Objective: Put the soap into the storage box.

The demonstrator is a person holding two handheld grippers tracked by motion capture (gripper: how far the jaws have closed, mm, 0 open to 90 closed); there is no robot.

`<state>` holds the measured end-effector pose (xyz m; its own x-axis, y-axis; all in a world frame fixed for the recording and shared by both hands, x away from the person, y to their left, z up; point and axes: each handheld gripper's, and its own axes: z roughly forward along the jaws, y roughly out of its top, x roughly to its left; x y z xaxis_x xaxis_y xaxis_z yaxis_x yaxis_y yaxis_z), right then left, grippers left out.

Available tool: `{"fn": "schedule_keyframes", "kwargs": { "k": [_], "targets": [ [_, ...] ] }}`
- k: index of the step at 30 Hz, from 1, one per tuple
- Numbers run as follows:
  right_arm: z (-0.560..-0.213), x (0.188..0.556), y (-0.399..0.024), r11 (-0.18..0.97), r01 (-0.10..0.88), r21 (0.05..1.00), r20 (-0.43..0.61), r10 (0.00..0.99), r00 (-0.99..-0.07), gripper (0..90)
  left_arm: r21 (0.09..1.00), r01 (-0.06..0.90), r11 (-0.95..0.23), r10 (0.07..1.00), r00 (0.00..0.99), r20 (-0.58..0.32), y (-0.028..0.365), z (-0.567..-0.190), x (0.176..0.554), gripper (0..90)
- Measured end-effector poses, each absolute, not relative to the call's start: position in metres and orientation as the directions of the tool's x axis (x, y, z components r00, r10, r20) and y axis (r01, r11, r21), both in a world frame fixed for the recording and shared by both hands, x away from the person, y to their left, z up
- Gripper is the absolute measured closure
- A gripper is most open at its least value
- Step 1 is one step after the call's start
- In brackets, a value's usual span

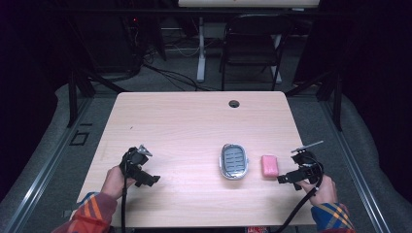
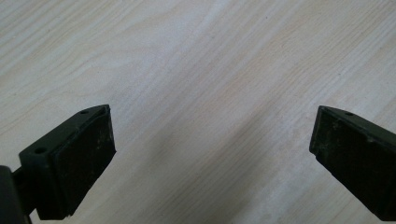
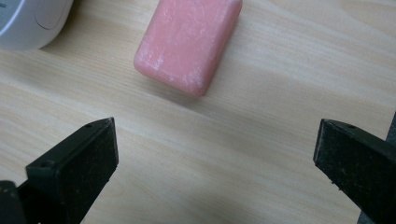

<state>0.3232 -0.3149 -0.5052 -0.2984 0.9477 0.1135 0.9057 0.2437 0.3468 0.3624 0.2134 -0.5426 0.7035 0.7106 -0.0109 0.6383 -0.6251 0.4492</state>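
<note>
On pale woodgrain table [image 1: 194, 126], a scuffed rounded pink soap bar [image 3: 189, 42] lies beyond the right gripper's [image 3: 215, 154] matte black fingers, spread apart.

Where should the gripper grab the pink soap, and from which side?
Probably across the two long sides of the pink soap, at its middle. It lies flat, apart from the soap dish. The open right gripper is nearest, so come from above on that side.

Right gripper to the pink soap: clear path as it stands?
Probably yes. The right gripper sits just beside the pink soap with its jaws wide open and only bare table between them. The soap dish lies on the soap's far side, apart from it, so nothing blocks the approach.
</note>
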Motion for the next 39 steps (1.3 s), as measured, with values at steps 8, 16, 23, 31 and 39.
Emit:
{"fn": "schedule_keyframes", "kwargs": {
  "k": [8, 16, 23, 31, 39],
  "targets": [
    [-0.495, 0.328, -0.304, 0.27, 0.898, 0.347, 0.101, 0.941, -0.322, 0.0, 0.445, 0.641, -0.625, 0.711, 0.703, -0.013, 0.213, -0.544, 0.363, 0.1],
    [-0.488, 0.336, -0.295, 0.265, 0.897, 0.355, 0.103, 0.942, -0.319, 0.0, 0.441, 0.643, -0.627, 0.711, 0.703, -0.013, 0.212, -0.545, 0.364, 0.1],
    [-0.487, 0.348, -0.293, 0.252, 0.912, 0.325, 0.119, 0.945, -0.304, 0.0, 0.437, 0.648, -0.623, 0.714, 0.699, -0.019, 0.213, -0.545, 0.365, 0.1],
    [-0.494, 0.359, -0.285, 0.239, 0.926, 0.293, 0.135, 0.948, -0.287, 0.0, 0.436, 0.649, -0.623, 0.715, 0.699, -0.02, 0.213, -0.546, 0.365, 0.1],
    [-0.499, 0.373, -0.28, 0.255, 0.938, 0.234, 0.15, 0.944, -0.294, 0.0, 0.436, 0.647, -0.625, 0.714, 0.7, -0.017, 0.213, -0.546, 0.365, 0.1]
  ]
}}
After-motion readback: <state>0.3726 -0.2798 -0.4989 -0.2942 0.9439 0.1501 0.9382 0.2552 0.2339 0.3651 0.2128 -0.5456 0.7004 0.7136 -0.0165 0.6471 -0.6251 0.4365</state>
